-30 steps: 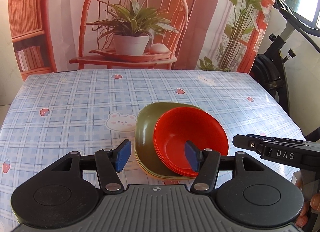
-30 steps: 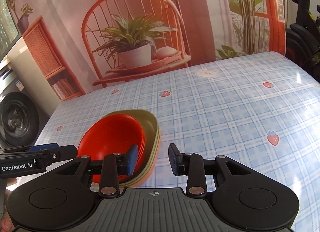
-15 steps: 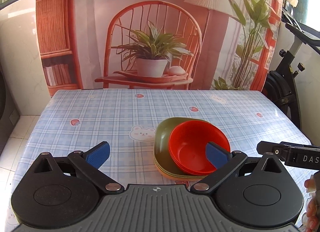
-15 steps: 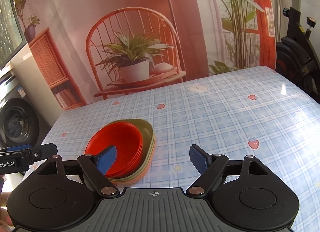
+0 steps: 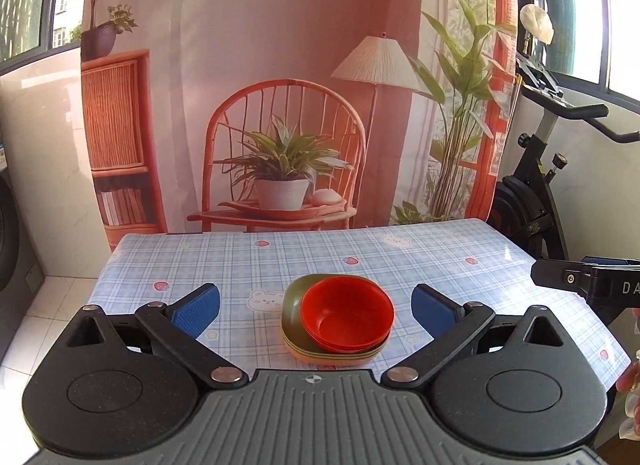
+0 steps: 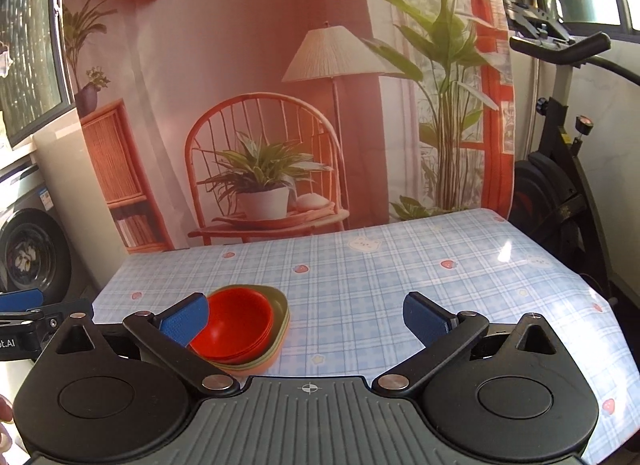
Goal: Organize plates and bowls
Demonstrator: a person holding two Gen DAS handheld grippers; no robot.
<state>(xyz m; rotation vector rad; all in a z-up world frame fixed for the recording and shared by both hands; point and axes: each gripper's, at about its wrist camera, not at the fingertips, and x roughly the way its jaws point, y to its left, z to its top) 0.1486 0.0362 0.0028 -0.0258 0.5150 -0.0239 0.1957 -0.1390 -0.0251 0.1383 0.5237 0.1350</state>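
The red bowls (image 5: 346, 315) sit nested on the stacked plates (image 5: 294, 329), one pile near the front edge of the bench (image 5: 400, 261). The pile lies ahead of and below the left claw (image 5: 315, 307), centred between its wide-open, empty jaws. From the right claw (image 6: 306, 319), which has just been opening and is also empty, the pile lies to the left, so the left hand looks better lined up.

Bright daylight from side windows, glare on the tablecloth (image 6: 505, 253), fisheye-bent edges, sharp focus.
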